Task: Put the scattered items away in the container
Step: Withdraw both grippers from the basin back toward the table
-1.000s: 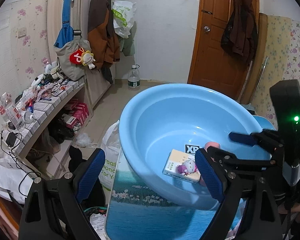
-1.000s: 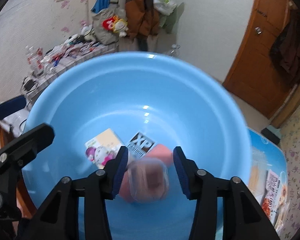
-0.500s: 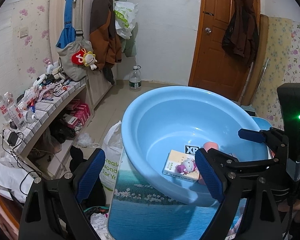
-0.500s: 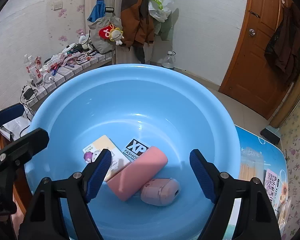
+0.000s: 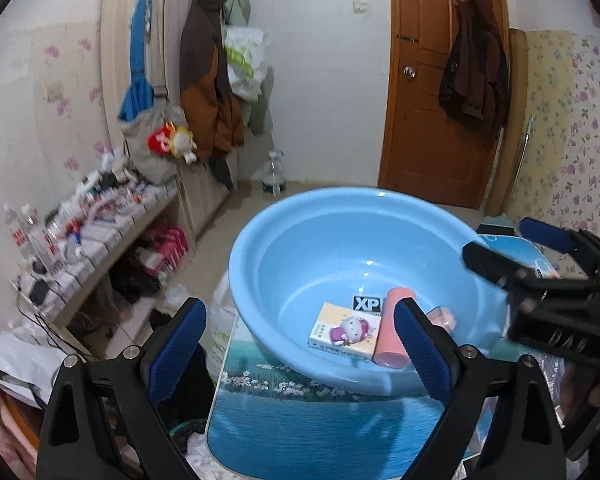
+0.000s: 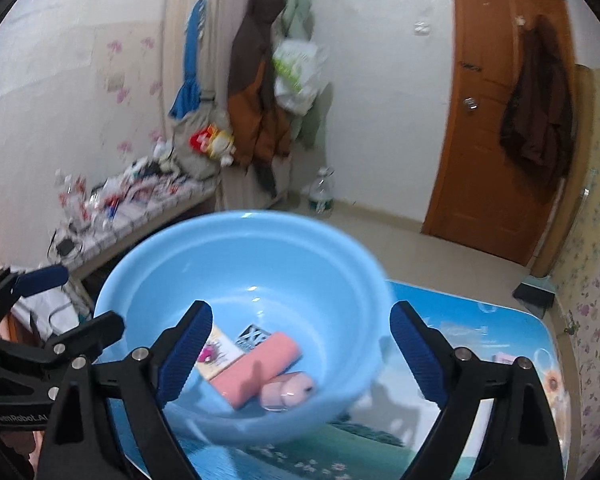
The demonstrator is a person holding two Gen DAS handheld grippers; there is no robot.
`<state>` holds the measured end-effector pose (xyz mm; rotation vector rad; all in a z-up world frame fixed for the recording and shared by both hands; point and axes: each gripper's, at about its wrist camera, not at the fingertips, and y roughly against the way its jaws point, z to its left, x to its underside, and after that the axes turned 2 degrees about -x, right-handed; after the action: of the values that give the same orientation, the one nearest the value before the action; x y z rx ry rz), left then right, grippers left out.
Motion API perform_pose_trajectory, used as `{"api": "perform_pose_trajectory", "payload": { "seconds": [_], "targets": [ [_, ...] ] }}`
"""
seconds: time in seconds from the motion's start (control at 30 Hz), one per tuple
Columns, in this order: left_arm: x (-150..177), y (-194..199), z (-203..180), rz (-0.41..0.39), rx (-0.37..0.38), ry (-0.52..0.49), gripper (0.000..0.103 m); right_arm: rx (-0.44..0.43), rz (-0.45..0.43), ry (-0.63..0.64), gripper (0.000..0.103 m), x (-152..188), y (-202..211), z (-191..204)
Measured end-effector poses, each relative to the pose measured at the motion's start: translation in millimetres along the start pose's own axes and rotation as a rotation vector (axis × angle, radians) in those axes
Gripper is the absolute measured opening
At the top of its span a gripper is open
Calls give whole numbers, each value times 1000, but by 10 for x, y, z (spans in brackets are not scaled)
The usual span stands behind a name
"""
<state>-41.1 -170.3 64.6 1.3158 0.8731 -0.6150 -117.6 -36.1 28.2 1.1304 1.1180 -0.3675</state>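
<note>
Blue-padded left gripper (image 5: 300,344) and right gripper (image 6: 302,350), jaws wide, empty, angled down over basin (image 6: 180,280).

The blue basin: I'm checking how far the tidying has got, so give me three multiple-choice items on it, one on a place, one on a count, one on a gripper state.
1. Where does the pink cylinder lie?
A. Inside the blue basin
B. On the floor by the door
C. On the cluttered shelf

2. How many items lie in the basin?
A. One
B. Four
C. Seven

3. How does the right gripper stand?
A. Shut on the pink cylinder
B. Shut on the basin's rim
C. Open, holding nothing

Answers:
1. A: the pink cylinder rests on the bottom of the blue basin.
2. B: the cartoon box, the XP card, the cylinder and the small pink device are all that shows there.
3. C: the right gripper has its jaws spread wide, having just been opening, with nothing between its pads.
</note>
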Motion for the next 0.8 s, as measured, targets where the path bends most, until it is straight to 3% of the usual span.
{"api": "perform_pose_trajectory", "payload": {
  "seconds": [0.17, 0.37, 0.53, 0.8],
  "targets": [
    [56, 270, -232, -80, 17, -46, 103, 31, -62, -101, 99, 19, 521, -305],
    [146, 441, -480, -69, 68, -68, 103, 67, -131, -180, 103, 116, 1082, -557],
    [167, 598, -613, -87, 79, -61, 103, 99, -186, -150, 103, 170, 1541, -615],
    [167, 800, -707, -114, 118, -5, 103, 122, -248, -104, 103, 307, 1941, -567]
  ]
}}
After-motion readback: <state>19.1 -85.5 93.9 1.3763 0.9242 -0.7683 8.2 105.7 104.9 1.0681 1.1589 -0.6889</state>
